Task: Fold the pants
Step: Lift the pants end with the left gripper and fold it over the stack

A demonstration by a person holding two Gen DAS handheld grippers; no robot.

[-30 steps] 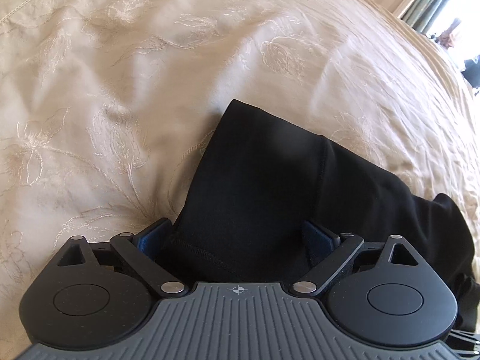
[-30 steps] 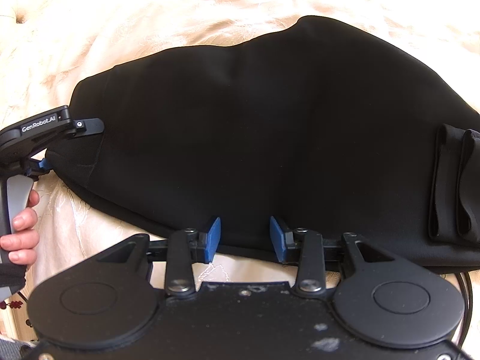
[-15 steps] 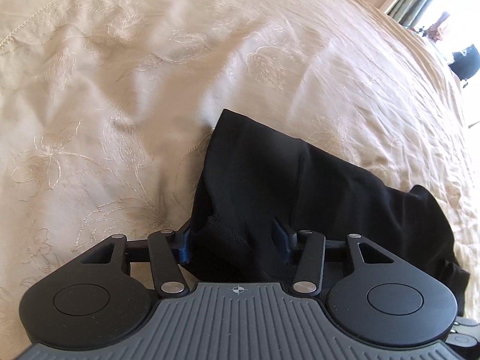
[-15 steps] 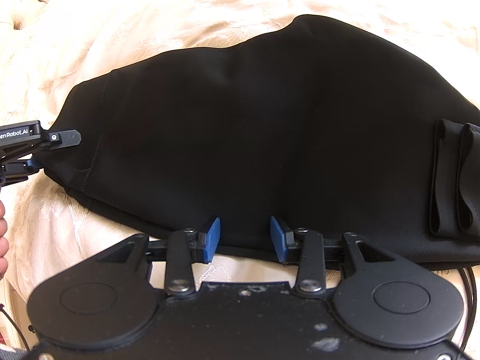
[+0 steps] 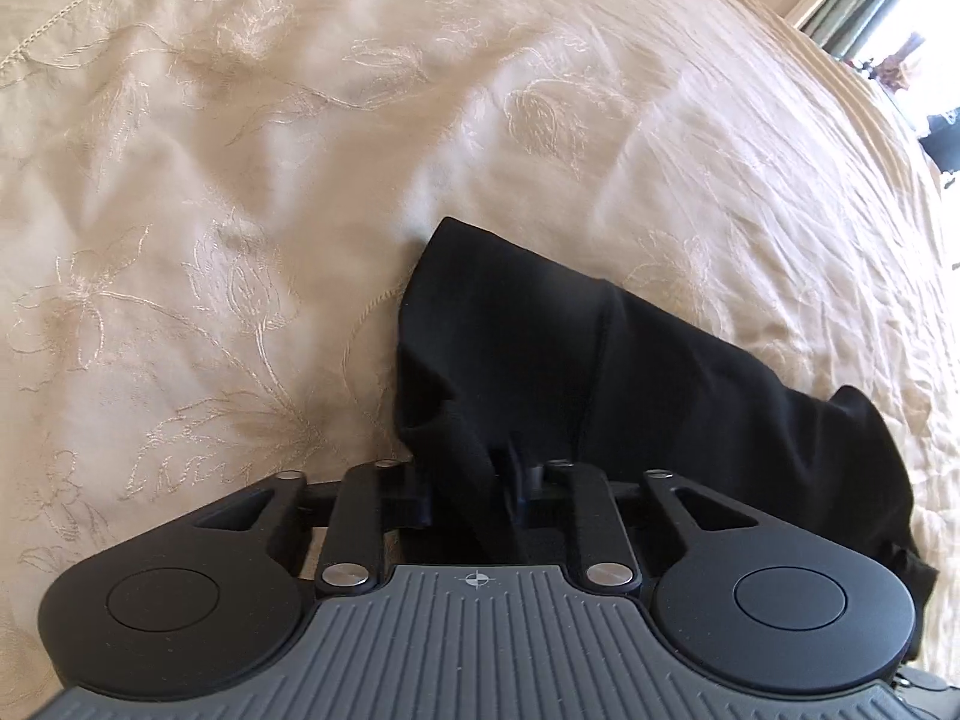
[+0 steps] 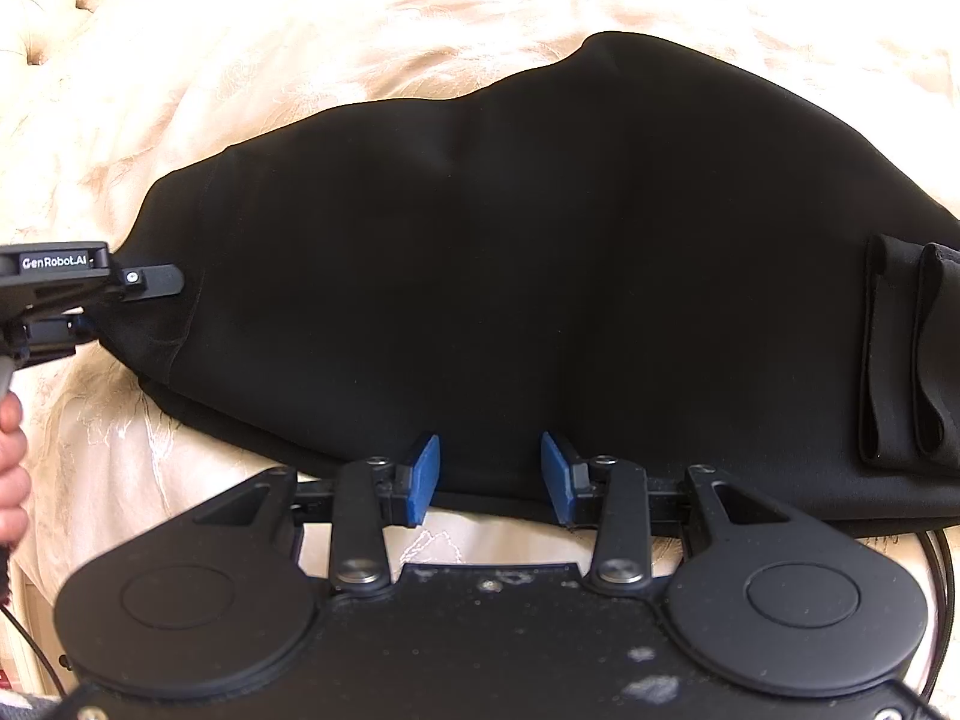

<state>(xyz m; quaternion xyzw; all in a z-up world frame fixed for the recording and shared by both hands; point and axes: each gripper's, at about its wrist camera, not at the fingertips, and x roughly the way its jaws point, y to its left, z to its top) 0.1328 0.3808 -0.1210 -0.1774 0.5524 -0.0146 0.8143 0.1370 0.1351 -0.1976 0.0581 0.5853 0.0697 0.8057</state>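
Note:
Black pants (image 6: 540, 240) lie spread flat on a cream embroidered bedspread (image 5: 240, 180). In the left wrist view one end of the pants (image 5: 540, 360) is bunched up between the jaws of my left gripper (image 5: 471, 480), which are closing and pinch the cloth. That left gripper (image 6: 108, 306) also shows in the right wrist view, at the left end of the pants. My right gripper (image 6: 489, 474) hangs over the near edge of the pants. It stands open, its blue pads (image 6: 423, 477) apart with cloth showing in the gap.
Two narrow folded bands (image 6: 900, 360) lie on the right end of the pants. A person's hand (image 6: 9, 468) holds the left gripper's handle. A tufted headboard (image 6: 36, 0) is at the far left. A window with curtains (image 5: 870, 12) lies beyond the bed.
The left gripper's jaws have gone from wide apart to pinched together on the pants' end, and the cloth there has bunched up. The right gripper has stayed put.

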